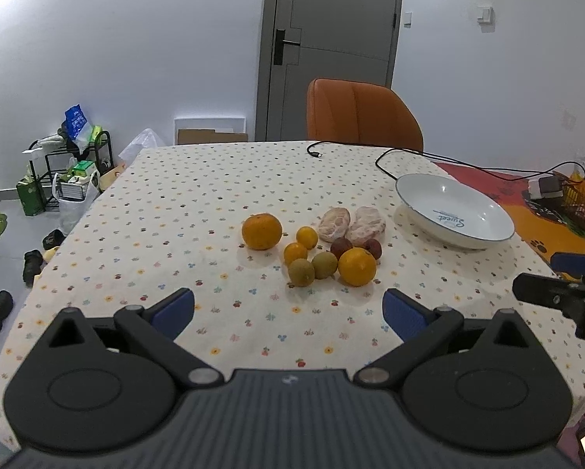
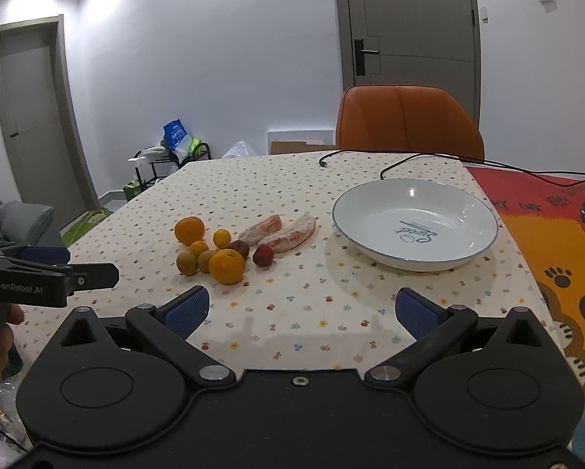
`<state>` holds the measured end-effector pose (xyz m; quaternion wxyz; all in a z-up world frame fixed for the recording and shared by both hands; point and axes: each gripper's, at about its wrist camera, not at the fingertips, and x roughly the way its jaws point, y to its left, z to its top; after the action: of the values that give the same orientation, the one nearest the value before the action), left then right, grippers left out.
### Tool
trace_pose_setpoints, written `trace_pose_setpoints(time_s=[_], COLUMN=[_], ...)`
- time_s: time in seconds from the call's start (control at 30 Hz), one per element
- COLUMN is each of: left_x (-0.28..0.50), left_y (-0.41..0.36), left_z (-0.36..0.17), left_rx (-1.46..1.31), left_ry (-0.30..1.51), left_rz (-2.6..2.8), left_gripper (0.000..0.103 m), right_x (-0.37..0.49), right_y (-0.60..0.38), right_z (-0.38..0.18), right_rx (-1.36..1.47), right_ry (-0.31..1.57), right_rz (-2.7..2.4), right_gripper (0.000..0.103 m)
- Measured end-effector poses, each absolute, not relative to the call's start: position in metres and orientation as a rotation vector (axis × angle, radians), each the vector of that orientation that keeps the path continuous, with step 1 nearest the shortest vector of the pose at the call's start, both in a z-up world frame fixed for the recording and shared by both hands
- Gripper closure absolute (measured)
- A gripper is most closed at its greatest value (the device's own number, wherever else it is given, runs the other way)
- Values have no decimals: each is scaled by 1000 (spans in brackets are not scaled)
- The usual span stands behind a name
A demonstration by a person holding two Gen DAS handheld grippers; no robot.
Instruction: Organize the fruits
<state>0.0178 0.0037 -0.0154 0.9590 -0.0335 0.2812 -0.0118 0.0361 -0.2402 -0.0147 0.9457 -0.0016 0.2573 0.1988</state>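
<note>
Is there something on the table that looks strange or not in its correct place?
Yes. A black cable trails loose across the tablecloth behind the plate, its plug end lying bare on the cloth. Also, the plate holds nothing: all the fruits lie loose on the cloth to its left. Nothing looks spilled or broken.

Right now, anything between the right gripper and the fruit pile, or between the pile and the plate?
Nothing visible. The right gripper is open over bare tablecloth, short of the fruit pile. The plate sits right of the pile, empty, only cloth between.
</note>
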Motion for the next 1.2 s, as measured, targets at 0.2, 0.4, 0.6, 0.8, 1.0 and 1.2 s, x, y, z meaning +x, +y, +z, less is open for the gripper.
trace_pose_setpoints(time_s=[0.2, 0.4, 0.6, 0.8, 1.0, 1.2], left_x=[29, 42, 58, 77, 93, 108], left_y=[3, 4, 5, 4, 3, 1], left_z=[-23, -30, -41, -52, -58, -64], left_rx=[-73, -82, -91, -96, -101, -112], left_ry=[564, 574, 607, 631, 641, 659], left_rz=[-20, -21, -22, -26, -37, -61], left_gripper=[4, 14, 33, 45, 50, 55], right_x=[46, 58, 71, 85, 98, 110], right_y=[-235, -236, -232, -224, -215, -204], right_z=[-22, -29, -39, -49, -55, -59], right_rx=[-21, 25, 42, 60, 76, 89], right_ry=[519, 532, 551, 582, 601, 615], right_rz=[414, 448, 487, 522, 547, 573], right_gripper=[0, 0, 1, 15, 19, 23])
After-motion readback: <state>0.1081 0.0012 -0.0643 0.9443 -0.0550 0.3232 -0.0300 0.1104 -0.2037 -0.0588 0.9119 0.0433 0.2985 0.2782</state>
